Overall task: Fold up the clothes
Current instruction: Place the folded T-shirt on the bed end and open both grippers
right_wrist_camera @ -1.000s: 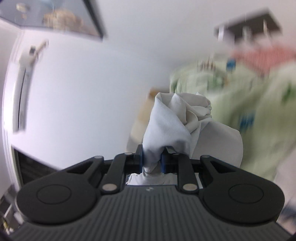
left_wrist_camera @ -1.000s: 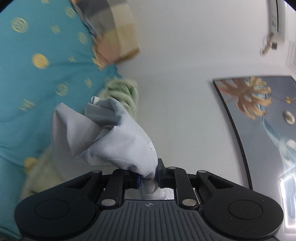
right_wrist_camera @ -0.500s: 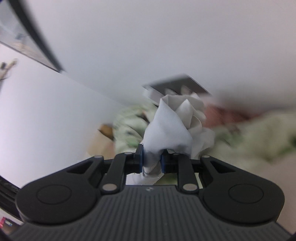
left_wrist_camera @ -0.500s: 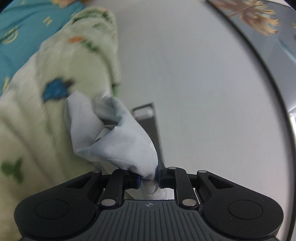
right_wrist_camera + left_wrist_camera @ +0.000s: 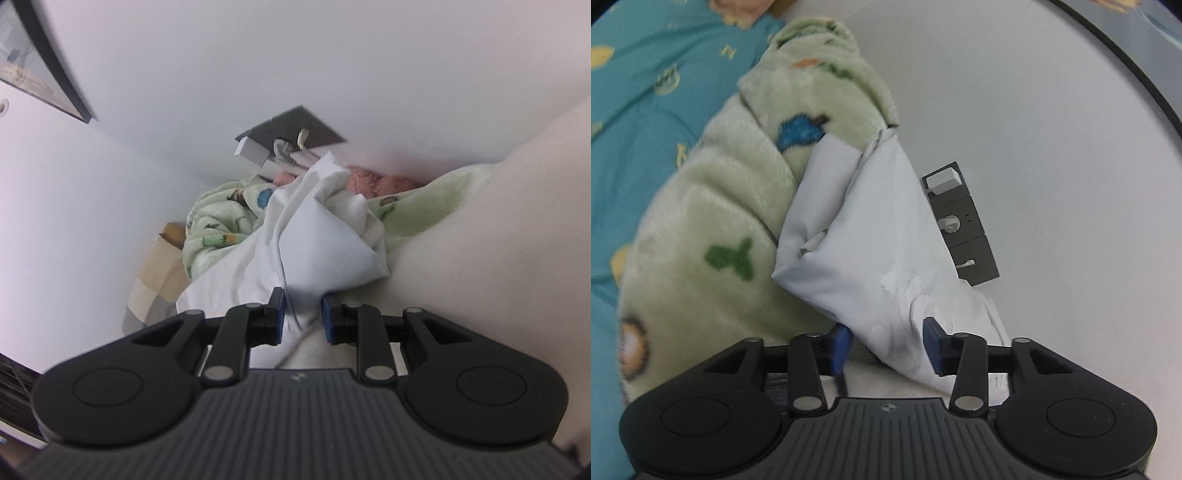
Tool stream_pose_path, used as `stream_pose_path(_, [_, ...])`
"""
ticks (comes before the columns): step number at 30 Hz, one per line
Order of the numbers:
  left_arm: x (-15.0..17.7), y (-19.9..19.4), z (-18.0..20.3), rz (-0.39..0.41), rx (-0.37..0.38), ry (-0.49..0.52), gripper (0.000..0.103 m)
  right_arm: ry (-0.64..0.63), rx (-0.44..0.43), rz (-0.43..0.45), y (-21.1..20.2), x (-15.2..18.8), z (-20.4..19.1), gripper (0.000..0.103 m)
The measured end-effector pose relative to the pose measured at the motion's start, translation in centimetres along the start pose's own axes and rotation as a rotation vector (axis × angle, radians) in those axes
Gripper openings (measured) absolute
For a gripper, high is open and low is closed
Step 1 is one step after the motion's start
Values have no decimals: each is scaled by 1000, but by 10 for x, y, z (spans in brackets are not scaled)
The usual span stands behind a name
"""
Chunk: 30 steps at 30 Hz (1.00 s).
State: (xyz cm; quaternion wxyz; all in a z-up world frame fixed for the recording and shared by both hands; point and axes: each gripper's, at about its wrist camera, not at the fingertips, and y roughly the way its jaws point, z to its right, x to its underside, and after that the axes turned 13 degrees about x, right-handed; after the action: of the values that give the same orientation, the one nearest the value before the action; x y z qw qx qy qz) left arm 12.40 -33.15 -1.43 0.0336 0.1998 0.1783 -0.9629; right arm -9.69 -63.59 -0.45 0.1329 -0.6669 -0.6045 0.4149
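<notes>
A pale white garment [image 5: 871, 236] lies bunched right in front of my left gripper [image 5: 886, 343]. The jaws stand apart with cloth lying loosely between them. In the right wrist view the same white garment [image 5: 325, 240] is heaped in front of my right gripper [image 5: 301, 317]. Those jaws are also parted, with a fold of cloth in the gap. The garment rests on a pale surface beside a green fleece blanket [image 5: 713, 229].
The green printed blanket also shows in the right wrist view [image 5: 218, 229]. A teal cover with gold marks [image 5: 646, 92] lies to the left. A grey socket plate with plugs [image 5: 960, 225] is on the white wall. A pink plush [image 5: 373, 182] and a checked pillow [image 5: 159, 277] lie behind.
Both grippers were shut on the white garment and have now opened. The garment has come down next to the green blanket, and both views have swung toward the wall socket.
</notes>
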Motion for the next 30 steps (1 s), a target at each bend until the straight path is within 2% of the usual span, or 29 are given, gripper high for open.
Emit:
stream_pose_path(3, [5, -21, 27, 8, -22, 114, 56, -56, 16, 59, -29, 6, -2, 25])
stream_pose_path(8, [21, -66, 91, 45, -75, 342, 82, -162, 2, 147, -77, 23, -15, 25])
stream_pose_path(12, [50, -99, 138, 59, -109, 532, 89, -300, -21, 239, -114, 47, -36, 25])
stream_pose_path(14, [66, -115, 154, 75, -119, 581, 99, -372, -29, 288, -130, 61, -46, 25])
stream_pose_path(16, [82, -130, 166, 87, -123, 622, 100, -428, -37, 323, -144, 75, -54, 25])
stream_pose_path(22, [125, -162, 184, 126, -152, 724, 103, -548, -41, 356, -168, 115, -65, 27])
stream_pose_path(23, [131, -167, 187, 132, -155, 738, 103, -560, -43, 362, -170, 121, -65, 29])
stream_pose_path(25, [141, -175, 189, 150, -180, 766, 103, -590, -40, 383, -175, 132, -66, 49])
stream_pose_path(26, [146, -179, 190, 160, -195, 779, 103, -607, -36, 401, -177, 138, -66, 53])
stream_pose_path(27, [152, -183, 190, 169, -210, 791, 103, -622, -33, 417, -180, 144, -67, 63])
stream_pose_path(30, [166, -197, 184, 191, -231, 799, 103, -662, -26, 456, -185, 161, -66, 75])
